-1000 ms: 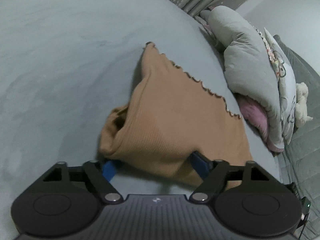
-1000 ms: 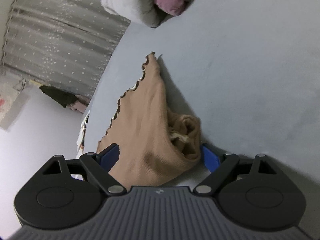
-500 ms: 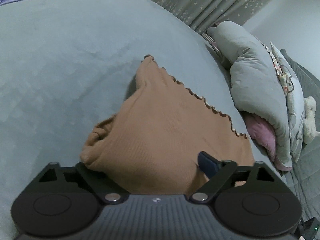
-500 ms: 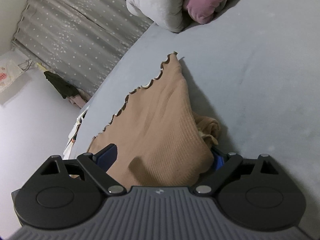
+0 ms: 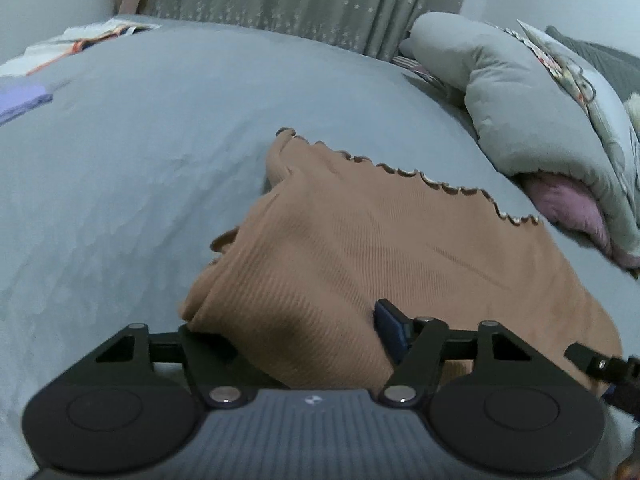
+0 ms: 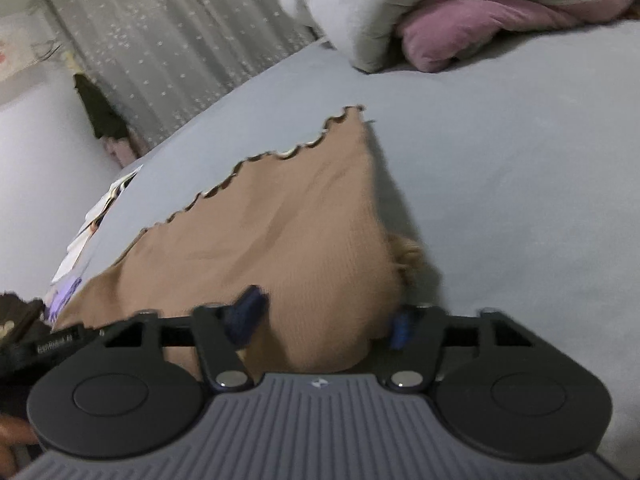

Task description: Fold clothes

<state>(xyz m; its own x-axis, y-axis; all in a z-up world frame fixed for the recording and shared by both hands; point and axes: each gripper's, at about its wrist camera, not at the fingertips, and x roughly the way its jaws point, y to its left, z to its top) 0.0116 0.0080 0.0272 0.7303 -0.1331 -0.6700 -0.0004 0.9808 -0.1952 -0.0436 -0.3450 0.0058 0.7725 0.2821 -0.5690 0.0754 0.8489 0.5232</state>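
Grippers, left (image 5: 294, 332) and right (image 6: 322, 316), we clamped on the brown top (image 5: 380, 248), its scalloped hem toward the frame's upper right.

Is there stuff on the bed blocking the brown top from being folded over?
Nothing visible does. The brown top lies on bare bed sheet; the grey duvet sits off beside it, apart from the frilly hem.

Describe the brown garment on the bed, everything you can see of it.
The brown garment is a tan ribbed knit with a wavy, pale-trimmed hem along its far edge. It lies partly folded on the grey-blue bed sheet, its near edge lifted and bunched between the fingers of the left hand-held gripper and right hand-held gripper.
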